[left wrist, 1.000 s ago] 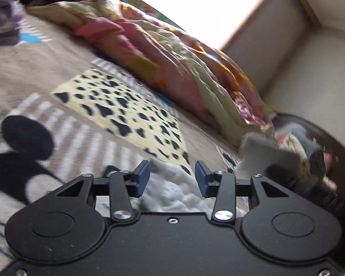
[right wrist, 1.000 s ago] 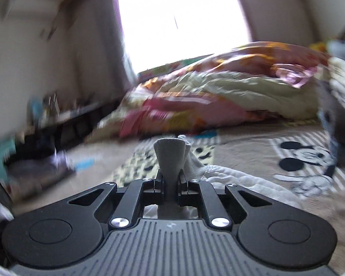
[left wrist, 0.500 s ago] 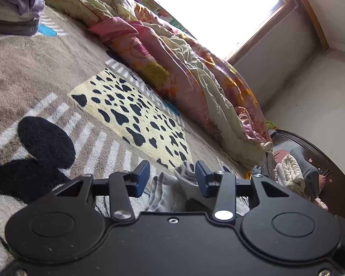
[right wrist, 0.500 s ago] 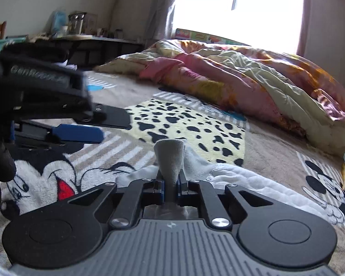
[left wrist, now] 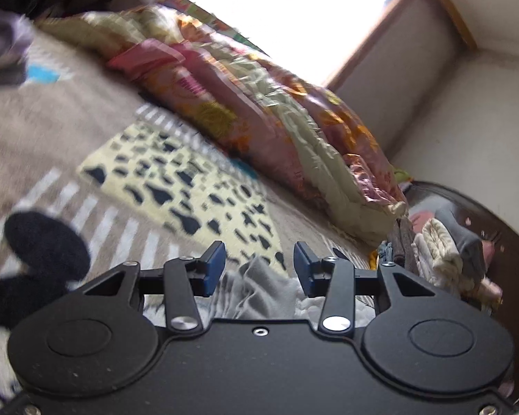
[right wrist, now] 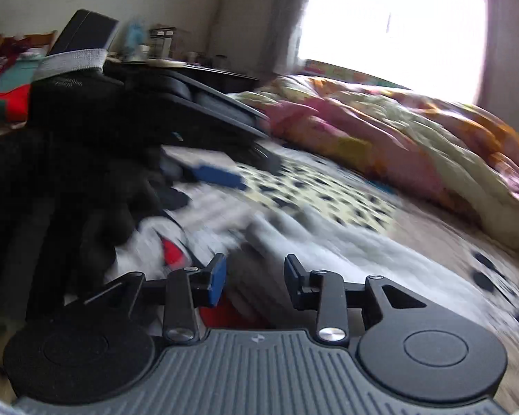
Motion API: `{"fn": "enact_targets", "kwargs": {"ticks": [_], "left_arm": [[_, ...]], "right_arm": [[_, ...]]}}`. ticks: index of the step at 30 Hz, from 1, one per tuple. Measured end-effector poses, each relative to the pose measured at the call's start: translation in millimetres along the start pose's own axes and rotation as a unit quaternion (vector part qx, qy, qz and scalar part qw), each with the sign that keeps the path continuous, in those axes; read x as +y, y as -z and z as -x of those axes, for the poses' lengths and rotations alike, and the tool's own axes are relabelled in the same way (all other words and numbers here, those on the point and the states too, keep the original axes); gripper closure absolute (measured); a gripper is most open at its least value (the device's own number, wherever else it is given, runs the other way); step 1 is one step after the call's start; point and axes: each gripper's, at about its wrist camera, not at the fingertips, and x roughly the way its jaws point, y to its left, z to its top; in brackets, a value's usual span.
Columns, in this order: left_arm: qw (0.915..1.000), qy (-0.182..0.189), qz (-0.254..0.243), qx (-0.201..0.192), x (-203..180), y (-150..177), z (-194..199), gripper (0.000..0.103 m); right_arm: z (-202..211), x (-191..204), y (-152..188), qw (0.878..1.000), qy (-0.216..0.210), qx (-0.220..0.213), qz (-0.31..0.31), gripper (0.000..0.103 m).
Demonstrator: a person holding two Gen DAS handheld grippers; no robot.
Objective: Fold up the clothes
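A grey garment point(left wrist: 256, 288) lies crumpled on the patterned rug, just beyond and below my left gripper point(left wrist: 258, 269), which is open and empty above it. In the right wrist view the same grey cloth point(right wrist: 280, 238) lies blurred on the rug ahead of my right gripper point(right wrist: 254, 282), which is open and holds nothing. The left gripper's blue pad point(right wrist: 218, 174) and the gloved hand point(right wrist: 69, 159) holding it fill the left of that view.
A cartoon-mouse rug point(left wrist: 45, 159) with a spotted yellow patch point(left wrist: 183, 186) covers the floor. A rumpled floral quilt point(left wrist: 276, 117) lies along its far side under the window. A pile of clothes point(left wrist: 443, 252) sits at the right. Low cluttered shelves point(right wrist: 176, 65) stand at the left wall.
My right gripper has opened and let go of the grey cloth, which now lies on the rug. Both cameras have shifted and the views are blurred by motion.
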Motion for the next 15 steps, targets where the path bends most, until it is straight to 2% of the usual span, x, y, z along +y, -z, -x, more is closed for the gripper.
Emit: {"fn": "enact_targets", "kwargs": {"ticks": [3,7,9,10,11,12,13,14,15], "left_arm": [[0.9991,0.011,-0.039,0.012,-15,2,-12,0.061],[0.9937,0.029,-0.1,0.042,-41,16,-33,0.061],[0.9892,0.035,-0.131,0.056,-52,25,-44,0.057],[0.9861,0.039,-0.148,0.066,-57,30,-50,0.051],[0.9804,0.041,-0.17,0.092,-60,37,-58,0.041],[0.9698,0.026,-0.205,0.13,-63,48,-70,0.04],[0.9516,-0.005,-0.268,0.15,-67,64,-78,0.04],[0.9348,-0.019,-0.328,0.135,-73,76,-79,0.038],[0.9329,-0.023,-0.332,0.137,-74,75,-79,0.038]], "right_arm": [[44,-39,13,0.997,0.023,-0.03,-0.07,0.066],[44,-87,14,0.992,0.064,-0.031,-0.103,0.066],[28,-102,14,0.993,0.063,-0.022,-0.102,0.061],[20,-106,16,0.993,0.058,-0.017,-0.099,0.051],[10,-106,20,0.995,0.048,-0.006,-0.086,0.043],[-5,-106,27,0.996,0.041,0.023,-0.072,0.041],[-21,-105,36,0.995,0.038,0.065,-0.061,0.04],[-31,-104,47,0.995,0.034,0.072,-0.06,0.039],[-28,-105,54,0.996,0.029,0.048,-0.069,0.039]]}}
